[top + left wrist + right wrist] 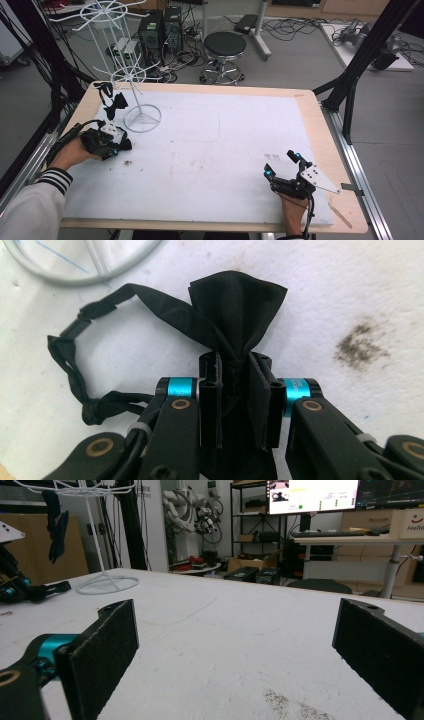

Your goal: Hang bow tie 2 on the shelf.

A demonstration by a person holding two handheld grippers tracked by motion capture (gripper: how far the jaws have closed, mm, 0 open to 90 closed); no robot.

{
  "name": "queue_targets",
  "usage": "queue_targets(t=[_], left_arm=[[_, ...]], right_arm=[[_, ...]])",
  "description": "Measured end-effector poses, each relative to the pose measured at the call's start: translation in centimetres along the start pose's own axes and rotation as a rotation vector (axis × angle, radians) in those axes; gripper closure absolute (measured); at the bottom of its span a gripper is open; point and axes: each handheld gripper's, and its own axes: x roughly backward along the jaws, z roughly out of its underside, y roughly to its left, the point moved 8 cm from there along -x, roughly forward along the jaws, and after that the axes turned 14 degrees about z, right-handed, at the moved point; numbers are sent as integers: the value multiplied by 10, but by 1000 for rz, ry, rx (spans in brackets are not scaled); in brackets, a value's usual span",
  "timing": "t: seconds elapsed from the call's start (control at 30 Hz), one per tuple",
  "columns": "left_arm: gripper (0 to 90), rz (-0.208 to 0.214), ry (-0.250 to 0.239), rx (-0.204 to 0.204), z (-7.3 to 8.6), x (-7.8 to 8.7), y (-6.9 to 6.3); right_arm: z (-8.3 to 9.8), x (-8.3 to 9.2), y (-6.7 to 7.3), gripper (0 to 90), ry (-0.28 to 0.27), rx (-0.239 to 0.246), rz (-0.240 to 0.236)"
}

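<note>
Across the counter (310,107) we note a white sheet (220,150) that covers most of the wooden top, leaving a bare rim of wood at the far and right edges. At the far left of the sheet stands a white wire rack (131,75), its thin pole rising from a round wire base ring that rests flat on the sheet; the same ring shows at the top left corner of the left gripper view.

We hold the left gripper (239,390) low at the left side of the counter, just in front of the rack's base ring. Its jaws are closed tight on a black bow tie (235,310), pinching it at the knot, so one fan of the bow spreads out beyond the pads and lies against the sheet. The tie's thin black strap (75,370) loops away to the left of that view and rests loosely on the sheet, near the base ring but apart from it.

We keep the right gripper (283,165) at the near right of the counter, well apart from the tie. Its jaws stand wide, with nothing between the pads.

Smallest: a dark smudge (361,344) marks the sheet just beside the bow.
</note>
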Motion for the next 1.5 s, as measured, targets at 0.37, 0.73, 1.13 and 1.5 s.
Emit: queue_targets(t=[0.37, 0.73, 1.13, 1.5], left_arm=[[762, -38, -125, -4, -5, 17, -8], [763, -57, -323, 17, -18, 39, -11], [763, -55, -426, -21, -36, 46, -23], [763, -27, -548, -55, -63, 54, -39]], right_arm=[[0, 0, 0, 38, -5, -1, 0], [0, 0, 0, 38, -4, 2, 1], [0, 0, 0, 38, -2, 2, 0], [0, 0, 0, 38, -5, 4, 2]])
